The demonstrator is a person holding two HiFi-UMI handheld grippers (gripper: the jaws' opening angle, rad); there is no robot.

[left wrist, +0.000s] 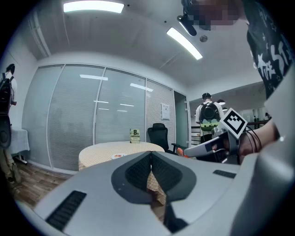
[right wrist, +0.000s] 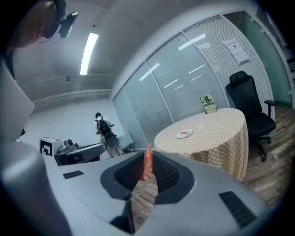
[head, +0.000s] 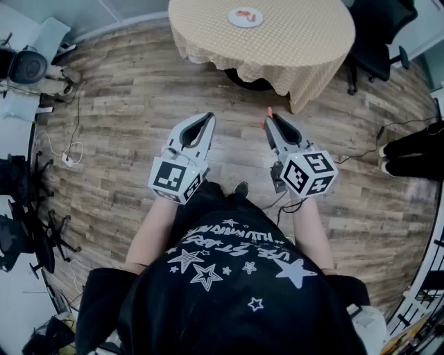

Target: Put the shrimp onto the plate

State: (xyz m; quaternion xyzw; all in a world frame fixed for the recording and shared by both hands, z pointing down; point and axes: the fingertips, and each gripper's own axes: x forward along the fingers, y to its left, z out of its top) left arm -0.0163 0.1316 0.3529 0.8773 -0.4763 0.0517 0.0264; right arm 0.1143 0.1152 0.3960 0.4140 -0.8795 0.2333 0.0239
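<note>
The right tongs (head: 270, 119) are closed on a thin orange shrimp (right wrist: 148, 165). It lies lengthwise along the jaws, its pointed end poking past their tips. The left tongs (head: 208, 118) are closed with nothing between them, held just beside the right pair at about the same height. The white plate (head: 245, 17), with something orange-red on it, sits on the round cloth-covered counter (head: 298, 38), well apart, straight ahead across the wooden floor, so the shrimp probably has to be carried forward.
</note>
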